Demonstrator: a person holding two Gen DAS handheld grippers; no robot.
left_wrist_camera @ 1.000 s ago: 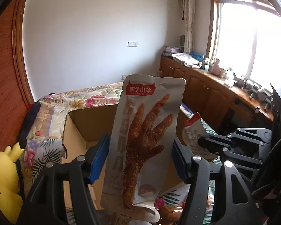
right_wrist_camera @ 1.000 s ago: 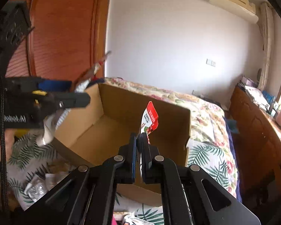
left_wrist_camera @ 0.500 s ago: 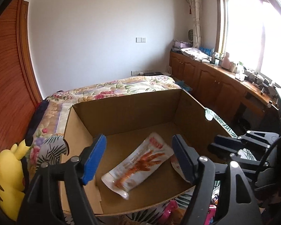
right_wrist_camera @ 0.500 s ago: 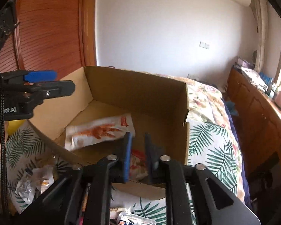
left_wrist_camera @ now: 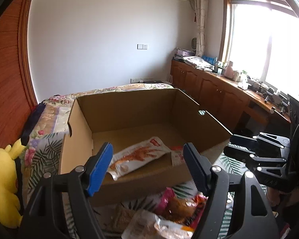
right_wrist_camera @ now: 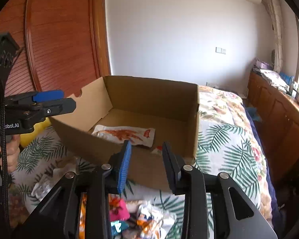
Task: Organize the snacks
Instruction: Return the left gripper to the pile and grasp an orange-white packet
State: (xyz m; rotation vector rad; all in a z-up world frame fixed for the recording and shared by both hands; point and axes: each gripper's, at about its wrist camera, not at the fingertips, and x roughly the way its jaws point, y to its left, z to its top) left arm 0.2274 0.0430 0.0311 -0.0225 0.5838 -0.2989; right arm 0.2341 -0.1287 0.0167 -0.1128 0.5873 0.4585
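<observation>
Left gripper (left_wrist_camera: 148, 167): fingers spread wide, nothing between them, blue pad (left_wrist_camera: 100, 167) on the 9 o'clock finger. It hangs over the near wall of the cardboard box (left_wrist_camera: 129, 107).

Right gripper (right_wrist_camera: 146, 164): fingers moderately apart, holding nothing, also above the box's near wall.

Box sits on the bed (right_wrist_camera: 225, 139), on a palm-leaf and floral cover. Open top, brown.

Inside the box: white chicken-foot snack packet (left_wrist_camera: 139, 158) lying flat on the floor, red logo end toward 1 o'clock in the left view. In the right view the same packet (right_wrist_camera: 127, 134) runs sideways, logo end at 3 o'clock. A second small packet (left_wrist_camera: 176, 155) with red print lies just beside it at its 3 o'clock; in the right view only a sliver (right_wrist_camera: 158, 150) shows past the near wall.

Loose snacks (left_wrist_camera: 169, 211) remain outside the box on the cover, at 6 o'clock in both views. The left view is blurred here: a pink wrapper, orange and pale bags. The right view gives a pink packet (right_wrist_camera: 118, 209) and white-orange wrappers, plus crinkled clear wrappers (right_wrist_camera: 42, 185) at 8 o'clock.

Left view only: yellow plush toy (left_wrist_camera: 4, 183) at 8 o'clock, window, wooden cabinets (left_wrist_camera: 215, 91), and the right gripper's body at 4 o'clock.

Right view only: the left gripper side-on at 9 o'clock, a hand (right_wrist_camera: 9, 155) on its grip, wooden wardrobe doors behind.
</observation>
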